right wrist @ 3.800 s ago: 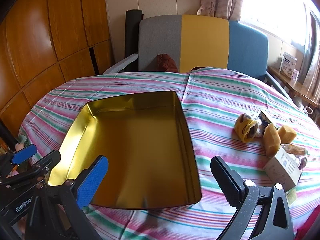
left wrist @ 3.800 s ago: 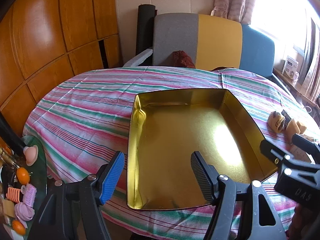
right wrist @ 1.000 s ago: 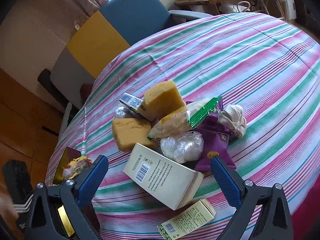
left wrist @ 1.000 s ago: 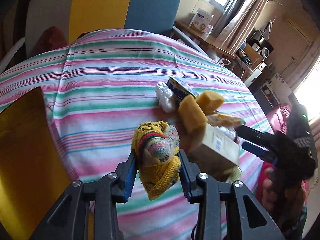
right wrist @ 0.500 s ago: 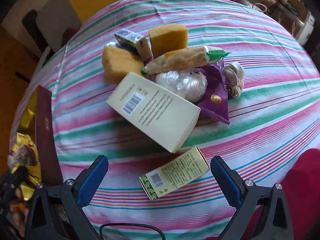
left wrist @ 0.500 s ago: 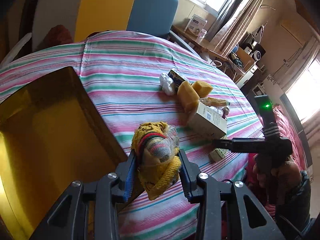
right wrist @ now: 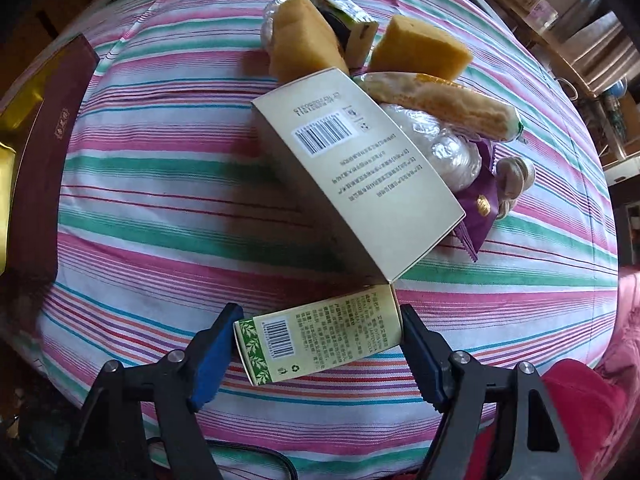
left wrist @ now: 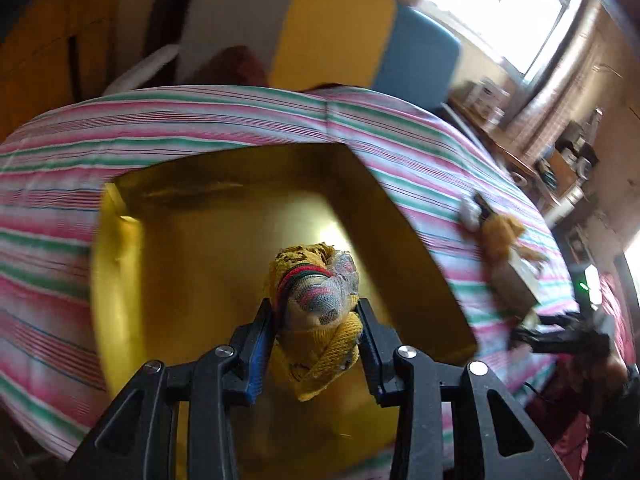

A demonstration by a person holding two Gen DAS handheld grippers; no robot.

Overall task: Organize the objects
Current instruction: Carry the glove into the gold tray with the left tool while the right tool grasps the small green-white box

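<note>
Glossy metal tray (left wrist: 124, 280), knitted cloth bundle (left wrist: 316, 320)

Home living rm, striped tablecloth (left wrist: 400, 128), armchair (left wrist: 332, 28), curtained window (left wrist: 516, 8)

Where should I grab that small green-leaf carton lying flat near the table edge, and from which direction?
Take the small carton by its two short ends, coming straight down from above. It lies flat on the striped tablecloth, clear of the pile except where its upper corner seems to meet the large box. The right gripper straddles it this way, having just been closing.
</note>
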